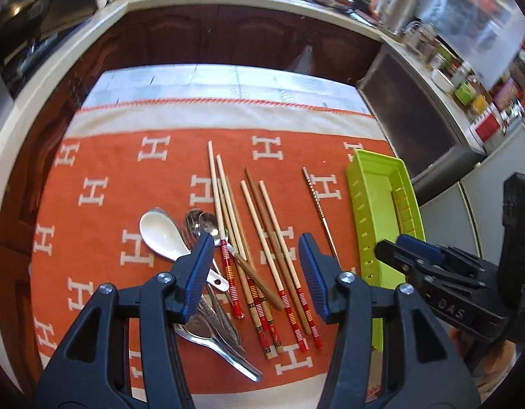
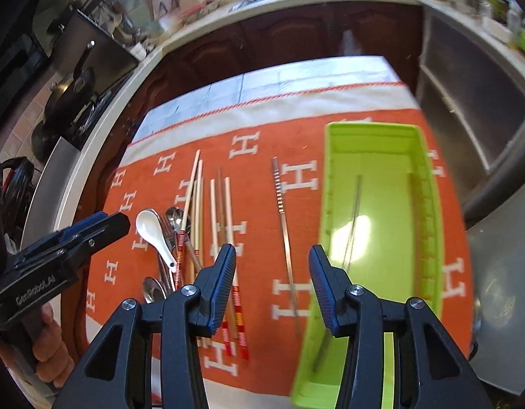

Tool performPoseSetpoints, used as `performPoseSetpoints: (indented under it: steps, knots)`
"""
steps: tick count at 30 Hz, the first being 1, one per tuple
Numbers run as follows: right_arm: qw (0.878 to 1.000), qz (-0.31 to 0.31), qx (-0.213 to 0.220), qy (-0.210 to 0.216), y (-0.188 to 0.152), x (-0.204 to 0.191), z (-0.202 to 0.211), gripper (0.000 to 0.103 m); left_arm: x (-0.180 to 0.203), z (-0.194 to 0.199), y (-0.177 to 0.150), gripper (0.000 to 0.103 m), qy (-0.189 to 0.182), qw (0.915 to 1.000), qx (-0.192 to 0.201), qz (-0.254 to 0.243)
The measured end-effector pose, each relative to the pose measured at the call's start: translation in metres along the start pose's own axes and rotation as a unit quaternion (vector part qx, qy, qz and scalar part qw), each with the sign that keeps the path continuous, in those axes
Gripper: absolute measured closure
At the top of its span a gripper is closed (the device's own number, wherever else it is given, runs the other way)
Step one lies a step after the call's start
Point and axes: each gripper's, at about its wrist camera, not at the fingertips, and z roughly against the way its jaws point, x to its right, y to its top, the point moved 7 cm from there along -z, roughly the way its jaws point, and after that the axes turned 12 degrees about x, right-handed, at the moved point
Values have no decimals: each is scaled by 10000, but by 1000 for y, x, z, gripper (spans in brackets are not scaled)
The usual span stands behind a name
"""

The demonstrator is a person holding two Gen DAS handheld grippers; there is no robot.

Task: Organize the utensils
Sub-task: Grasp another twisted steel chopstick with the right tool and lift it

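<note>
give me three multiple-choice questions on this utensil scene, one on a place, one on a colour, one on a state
1. Where does the metal chopstick on the cloth lie?
A. between the wooden chopsticks and the tray
B. left of the white spoon
C. across the tray rim

2. What colour is the tray?
A. orange
B. lime green
C. white

3. How does the right gripper stand?
A. shut on a fork
B. shut on a chopstick
C. open, holding nothing

Answers:
1 A: it lies alone on the cloth, with the wooden chopsticks to its left and the tray to its right.
2 B: its walls and floor are lime green.
3 C: a clear gap shows between its pads, with nothing in them.
</note>
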Motion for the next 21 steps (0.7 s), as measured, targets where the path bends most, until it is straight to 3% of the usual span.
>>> performPoseSetpoints:
  steps: [12,21]
  knots:
    - [9958,109,-818,-405,12,0,-107,61,-11,-69,-31,55,212,9968,-730,240]
    - [9909,360,-1156,-586,2,-7,-149,69,-16,-96,-38,64,192,9936,-980,534]
